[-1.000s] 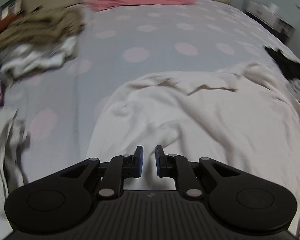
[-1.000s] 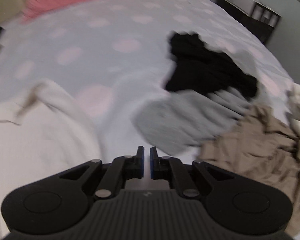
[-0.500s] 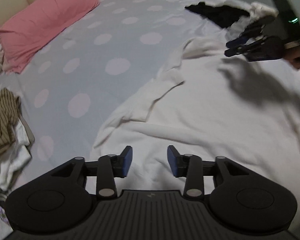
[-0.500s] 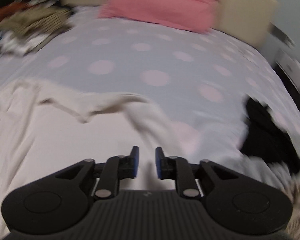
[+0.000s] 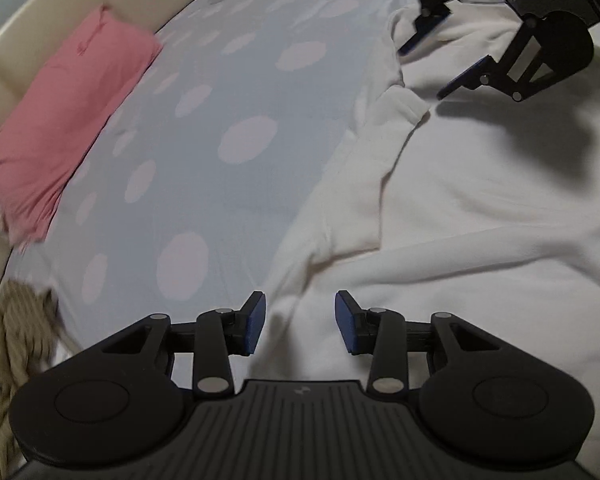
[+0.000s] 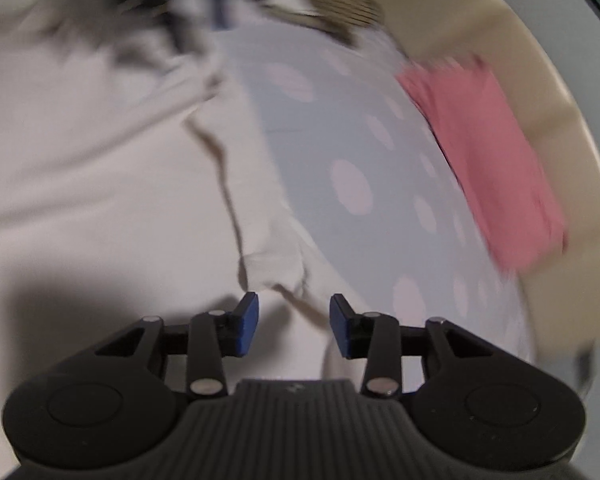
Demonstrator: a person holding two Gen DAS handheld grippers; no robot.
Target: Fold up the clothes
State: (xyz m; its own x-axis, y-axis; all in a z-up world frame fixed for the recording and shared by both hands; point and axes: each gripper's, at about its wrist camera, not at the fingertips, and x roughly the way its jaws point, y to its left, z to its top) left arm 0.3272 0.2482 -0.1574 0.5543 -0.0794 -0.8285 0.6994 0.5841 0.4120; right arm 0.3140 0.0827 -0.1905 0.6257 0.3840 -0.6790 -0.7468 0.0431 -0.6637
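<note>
Pale blue polka-dot bedding (image 5: 236,92) covers the bed, a pink pillow (image 5: 60,128) lying against the cream headboard (image 6: 540,92). Spread across it lies a white sweatshirt (image 5: 480,208). Both the left gripper (image 5: 300,320) and the right gripper (image 6: 294,320) hover over its edge, jaws just opened, pads clear of the cloth.

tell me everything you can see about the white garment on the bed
The white garment looks like soft, thick knit, cream-white. It lies spread but rumpled on the dotted bedsheet, with a long sleeve folded along its edge beside the sheet. Both tongs hover open over it, left and right; neither grips it.
</note>
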